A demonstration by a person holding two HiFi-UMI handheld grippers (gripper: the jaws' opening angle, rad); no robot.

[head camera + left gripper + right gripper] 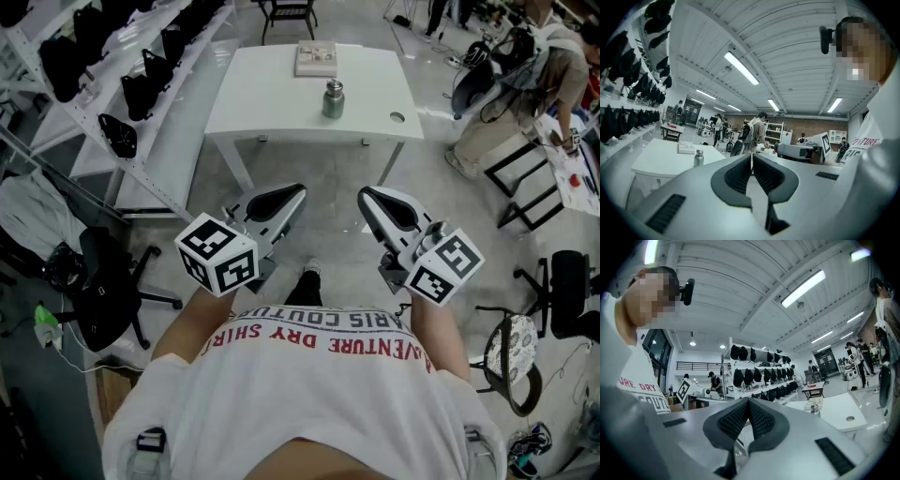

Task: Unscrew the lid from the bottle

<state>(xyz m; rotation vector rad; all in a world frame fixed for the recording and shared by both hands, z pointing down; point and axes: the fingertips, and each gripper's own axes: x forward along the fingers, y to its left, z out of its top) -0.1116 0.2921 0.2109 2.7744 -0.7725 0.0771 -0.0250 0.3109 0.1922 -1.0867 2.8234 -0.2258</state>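
While both grippers hang near the person's shirt, well short of the table (281, 127), a shelf rack (112, 84) of black items stands far left; the left gripper (296, 192) has its jaws clenched on nothing; ahead, the steel bottle (333, 99) stands upright on the table, lid (333, 87) on, a flat box (316, 58) beyond it; the right gripper (366, 194) is likewise clenched and empty; a bent-over person (525, 84) is far right.
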